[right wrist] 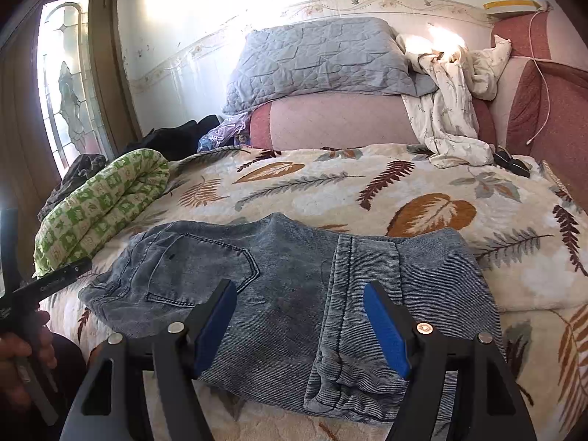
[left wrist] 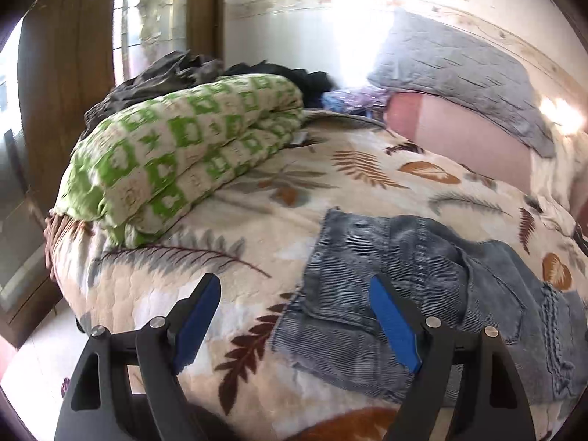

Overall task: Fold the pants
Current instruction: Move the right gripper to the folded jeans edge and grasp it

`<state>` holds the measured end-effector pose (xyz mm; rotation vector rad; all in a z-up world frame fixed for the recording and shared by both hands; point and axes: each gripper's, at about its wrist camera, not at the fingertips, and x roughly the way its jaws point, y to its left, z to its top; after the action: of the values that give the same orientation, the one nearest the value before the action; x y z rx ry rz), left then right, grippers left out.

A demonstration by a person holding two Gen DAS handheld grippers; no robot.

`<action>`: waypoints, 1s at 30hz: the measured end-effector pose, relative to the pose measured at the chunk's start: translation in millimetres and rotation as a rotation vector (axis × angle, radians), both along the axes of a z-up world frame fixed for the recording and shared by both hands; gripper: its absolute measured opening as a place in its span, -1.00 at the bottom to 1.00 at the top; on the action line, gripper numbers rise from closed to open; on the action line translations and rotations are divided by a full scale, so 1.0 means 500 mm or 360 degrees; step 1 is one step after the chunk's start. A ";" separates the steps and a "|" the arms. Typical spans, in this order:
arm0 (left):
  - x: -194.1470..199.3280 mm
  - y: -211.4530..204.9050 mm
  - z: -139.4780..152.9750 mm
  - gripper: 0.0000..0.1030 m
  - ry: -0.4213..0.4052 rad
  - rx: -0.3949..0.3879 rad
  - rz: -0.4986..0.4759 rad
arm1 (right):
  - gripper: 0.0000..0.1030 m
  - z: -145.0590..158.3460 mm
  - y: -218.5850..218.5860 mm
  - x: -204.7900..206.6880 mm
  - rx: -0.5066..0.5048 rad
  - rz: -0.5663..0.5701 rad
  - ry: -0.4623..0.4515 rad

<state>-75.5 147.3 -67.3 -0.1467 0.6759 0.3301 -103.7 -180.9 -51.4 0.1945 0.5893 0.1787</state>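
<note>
Faded blue jeans (right wrist: pixel 294 286) lie folded into a compact stack on the leaf-print bedspread (right wrist: pixel 330 183), back pocket up at the left, a folded leg with its seam on the right. My right gripper (right wrist: pixel 299 290) is open and empty, just above the jeans' near edge. In the left wrist view the jeans (left wrist: pixel 422 279) lie to the right. My left gripper (left wrist: pixel 294 286) is open and empty, over the bedspread (left wrist: pixel 257 198) at the jeans' left edge.
A rolled green-and-white quilt (left wrist: pixel 176 154) lies at the bed's left side, with dark clothes (left wrist: pixel 165 73) behind it. A grey pillow (right wrist: pixel 316 58) and crumpled white cloth (right wrist: pixel 452 110) rest at the pink headboard (right wrist: pixel 330 121). The person's left hand and tool (right wrist: pixel 22 330) show at left.
</note>
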 end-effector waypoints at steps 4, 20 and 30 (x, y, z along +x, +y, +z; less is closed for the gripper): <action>0.004 0.016 -0.011 0.62 -0.0001 -0.0022 0.0040 | 0.46 -0.006 0.002 0.003 -0.0007 0.0009 0.0019; 0.027 0.038 -0.037 0.62 0.0093 -0.0091 0.0062 | 0.47 -0.030 0.033 0.024 -0.0126 0.0035 0.0090; 0.019 0.065 -0.031 0.62 0.0079 -0.0115 0.0104 | 0.47 -0.008 0.087 0.084 -0.0088 0.0136 0.0119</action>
<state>-65.7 179.8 -82.6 -0.2303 0.7338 0.3732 -61.8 -137.3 -55.6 0.1231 0.6768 0.2382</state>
